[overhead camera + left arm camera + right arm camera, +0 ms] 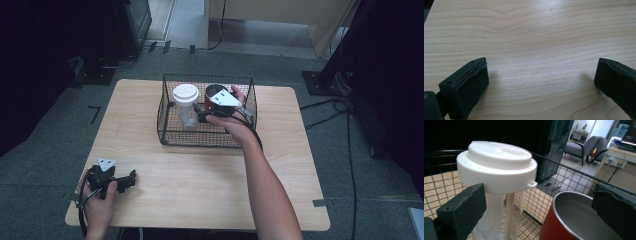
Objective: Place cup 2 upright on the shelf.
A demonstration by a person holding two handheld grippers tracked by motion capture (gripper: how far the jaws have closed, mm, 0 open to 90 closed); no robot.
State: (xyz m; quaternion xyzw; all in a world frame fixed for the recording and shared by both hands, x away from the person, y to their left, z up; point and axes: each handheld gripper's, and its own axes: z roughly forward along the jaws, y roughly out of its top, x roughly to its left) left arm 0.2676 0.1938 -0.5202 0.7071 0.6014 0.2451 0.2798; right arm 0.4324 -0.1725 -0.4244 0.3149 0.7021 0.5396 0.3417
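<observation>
From above, the right arm stretches into the wire basket [170, 131], its right tool [204, 117] beside the clear cup [186, 106] and red mug [210, 95]. The left tool [541, 82] rests released on the worktop [536, 37]. Right tool's view: jaws spread, cup just before one, mug beside the other.

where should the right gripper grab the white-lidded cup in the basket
Grip the clear cup on its body just under the white lid, coming level from the red mug side. The lid overhangs, so it stops an upward slip, and the basket walls block lower approaches. The right gripper is open.
</observation>
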